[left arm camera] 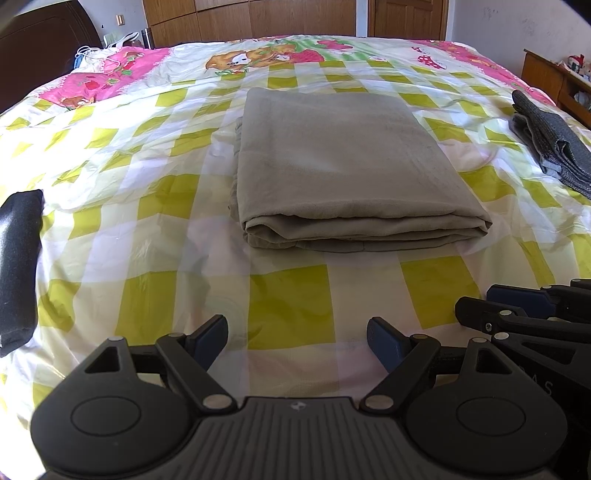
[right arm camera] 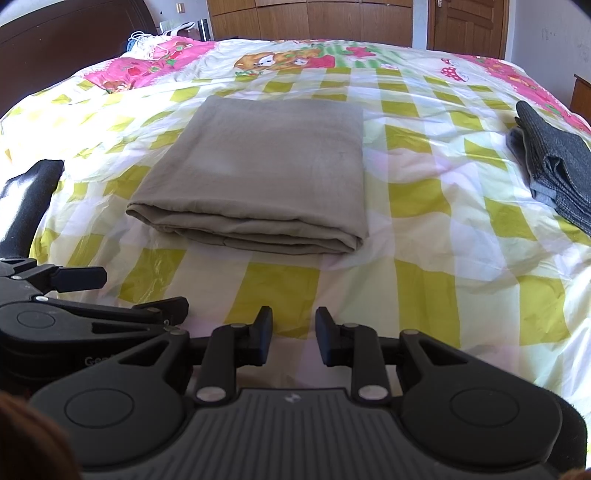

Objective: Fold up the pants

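Pants (left arm camera: 343, 166), grey-tan, folded into a thick flat rectangle, lie in the middle of the bed (left arm camera: 288, 295), stacked fold edges facing the cameras. Bedspread checked yellow-green and white, with a pink cartoon border at the far side. No containers in view.

Left claw (left arm camera: 297, 341): jaws wide, nothing between them, short of the pants over bare bedspread. Right claw (right arm camera: 294, 334): jaws narrow but apart, nothing held, also short of the near fold edge. The two claws sit side by side, each showing at the edge of the other's view.

Folded dark grey jeans (right arm camera: 554, 173) lie well off to the right of the pants. Black fabric item (left arm camera: 18, 266) lies at the left edge of the bed. Dark headboard (right arm camera: 62, 55) at far left, wooden wardrobe (left arm camera: 258, 18) beyond the bed. Nothing lies between claws and pants.
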`<action>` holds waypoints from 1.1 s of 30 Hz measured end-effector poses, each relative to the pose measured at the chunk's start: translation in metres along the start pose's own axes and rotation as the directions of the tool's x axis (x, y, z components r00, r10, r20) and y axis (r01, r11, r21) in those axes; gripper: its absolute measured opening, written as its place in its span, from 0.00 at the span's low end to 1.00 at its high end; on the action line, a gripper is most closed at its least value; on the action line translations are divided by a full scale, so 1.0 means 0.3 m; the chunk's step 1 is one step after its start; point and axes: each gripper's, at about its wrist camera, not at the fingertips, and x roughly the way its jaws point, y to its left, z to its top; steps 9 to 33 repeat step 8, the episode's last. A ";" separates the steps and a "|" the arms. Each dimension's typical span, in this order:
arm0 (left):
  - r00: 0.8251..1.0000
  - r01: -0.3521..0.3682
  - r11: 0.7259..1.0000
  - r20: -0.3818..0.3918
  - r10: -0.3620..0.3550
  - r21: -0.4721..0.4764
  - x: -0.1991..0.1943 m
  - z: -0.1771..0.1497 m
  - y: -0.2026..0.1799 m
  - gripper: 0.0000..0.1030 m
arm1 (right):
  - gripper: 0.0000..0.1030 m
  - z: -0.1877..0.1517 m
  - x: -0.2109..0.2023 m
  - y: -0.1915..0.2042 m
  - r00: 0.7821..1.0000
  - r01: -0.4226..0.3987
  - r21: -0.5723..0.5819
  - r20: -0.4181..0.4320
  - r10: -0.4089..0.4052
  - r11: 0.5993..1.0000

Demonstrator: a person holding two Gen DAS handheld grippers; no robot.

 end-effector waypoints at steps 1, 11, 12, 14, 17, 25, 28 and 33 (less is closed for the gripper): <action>1.000 0.000 1.000 0.001 0.000 0.000 0.000 0.000 0.000 0.90 | 0.26 0.000 0.000 0.000 1.000 0.000 0.000 0.000 0.000 1.000; 1.000 -0.019 1.000 0.024 0.019 0.003 -0.009 -0.001 -0.004 0.90 | 0.26 0.000 0.002 -0.004 1.000 -0.003 0.009 0.007 0.003 1.000; 1.000 -0.019 1.000 0.024 0.019 0.003 -0.009 -0.001 -0.004 0.90 | 0.26 0.000 0.002 -0.004 1.000 -0.003 0.009 0.007 0.003 1.000; 1.000 -0.019 1.000 0.024 0.019 0.003 -0.009 -0.001 -0.004 0.90 | 0.26 0.000 0.002 -0.004 1.000 -0.003 0.009 0.007 0.003 1.000; 1.000 -0.019 1.000 0.024 0.019 0.003 -0.009 -0.001 -0.004 0.90 | 0.26 0.000 0.002 -0.004 1.000 -0.003 0.009 0.007 0.003 1.000; 1.000 -0.019 1.000 0.024 0.019 0.003 -0.009 -0.001 -0.004 0.90 | 0.26 0.000 0.002 -0.004 1.000 -0.003 0.009 0.007 0.003 1.000; 1.000 -0.019 1.000 0.024 0.019 0.003 -0.009 -0.001 -0.004 0.90 | 0.26 0.000 0.002 -0.004 1.000 -0.003 0.009 0.007 0.003 1.000; 1.000 -0.019 1.000 0.024 0.019 0.003 -0.009 -0.001 -0.004 0.90 | 0.26 0.000 0.002 -0.004 1.000 -0.003 0.009 0.007 0.003 1.000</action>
